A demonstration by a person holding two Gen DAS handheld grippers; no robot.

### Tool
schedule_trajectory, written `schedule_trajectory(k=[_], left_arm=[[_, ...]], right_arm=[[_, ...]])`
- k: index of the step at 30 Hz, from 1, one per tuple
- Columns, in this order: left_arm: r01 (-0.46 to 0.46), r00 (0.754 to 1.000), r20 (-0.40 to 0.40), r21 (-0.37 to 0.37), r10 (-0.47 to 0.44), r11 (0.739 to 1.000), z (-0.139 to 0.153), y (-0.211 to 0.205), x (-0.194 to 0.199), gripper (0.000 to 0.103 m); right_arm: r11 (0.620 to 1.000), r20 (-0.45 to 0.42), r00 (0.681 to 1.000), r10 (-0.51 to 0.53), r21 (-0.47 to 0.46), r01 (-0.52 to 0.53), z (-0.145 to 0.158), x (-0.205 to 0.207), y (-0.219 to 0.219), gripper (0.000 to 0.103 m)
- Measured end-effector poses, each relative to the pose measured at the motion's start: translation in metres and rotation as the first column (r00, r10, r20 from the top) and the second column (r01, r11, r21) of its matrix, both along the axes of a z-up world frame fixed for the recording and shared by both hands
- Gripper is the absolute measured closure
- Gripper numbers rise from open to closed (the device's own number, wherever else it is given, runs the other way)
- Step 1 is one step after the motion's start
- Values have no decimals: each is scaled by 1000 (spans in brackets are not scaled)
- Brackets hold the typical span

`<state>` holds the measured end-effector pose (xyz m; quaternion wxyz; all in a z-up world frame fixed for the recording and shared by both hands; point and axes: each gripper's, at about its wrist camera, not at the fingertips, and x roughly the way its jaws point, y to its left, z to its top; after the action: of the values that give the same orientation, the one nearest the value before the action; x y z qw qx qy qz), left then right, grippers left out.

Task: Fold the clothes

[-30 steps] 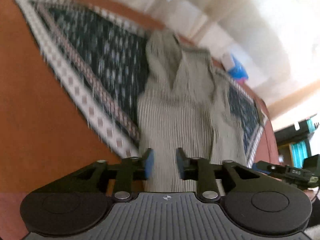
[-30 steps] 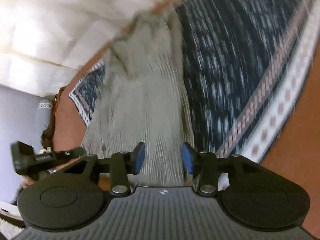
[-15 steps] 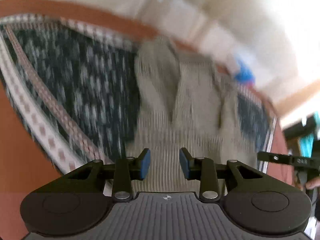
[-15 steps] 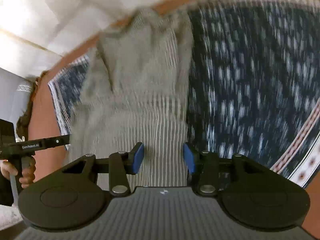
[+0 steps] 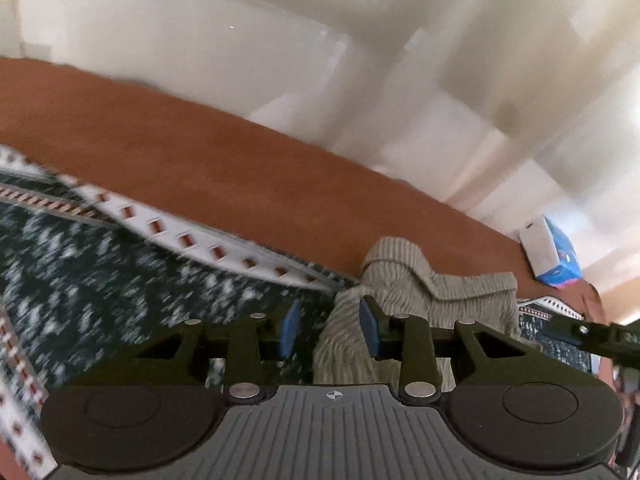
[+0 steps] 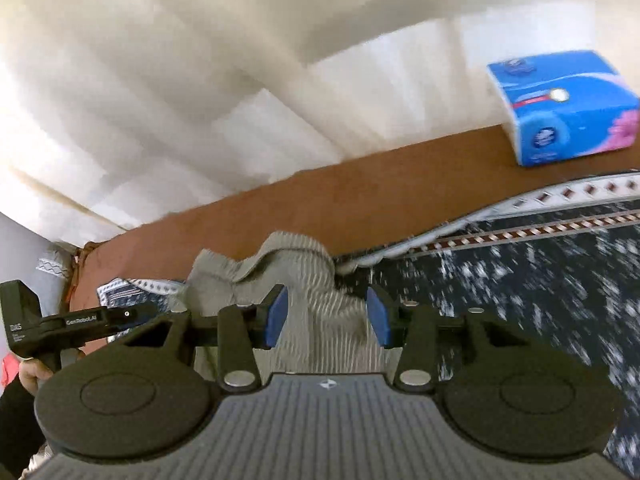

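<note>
Currently: striped garment (image 5: 404,284) on patterned cloth (image 5: 100,272); left gripper (image 5: 329,332) and right gripper (image 6: 326,316) spread, empty; pinch matching edges evenly.

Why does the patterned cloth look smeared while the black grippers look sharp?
Left wrist view: the patterned cloth streaks with motion blur, while the left gripper stays crisp. Right wrist view: same streaking; right gripper sharp, tissue box slightly soft.

"GenRobot.AI" on the left gripper (image 6: 132,314) arm; tissue box (image 6: 562,106) print unreadable.
</note>
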<state>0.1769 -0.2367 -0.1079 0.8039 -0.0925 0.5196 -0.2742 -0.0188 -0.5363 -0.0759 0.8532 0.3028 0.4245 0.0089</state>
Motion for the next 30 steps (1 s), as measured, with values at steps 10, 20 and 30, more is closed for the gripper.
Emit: schedule_trajectory(k=[10, 20, 30], left_arm=[[-31, 998, -51, -83, 26, 996, -29, -7, 39, 53], [-59, 998, 30, -83, 62, 995, -19, -31, 76, 54], [215, 976, 53, -58, -212, 975, -1, -48, 41, 48]], right_arm=[[972, -42, 997, -69, 222, 76, -60, 46, -35, 53], [976, 38, 991, -131, 180, 122, -49, 82, -54, 52], [975, 45, 983, 177, 125, -181, -29, 53, 0, 44]])
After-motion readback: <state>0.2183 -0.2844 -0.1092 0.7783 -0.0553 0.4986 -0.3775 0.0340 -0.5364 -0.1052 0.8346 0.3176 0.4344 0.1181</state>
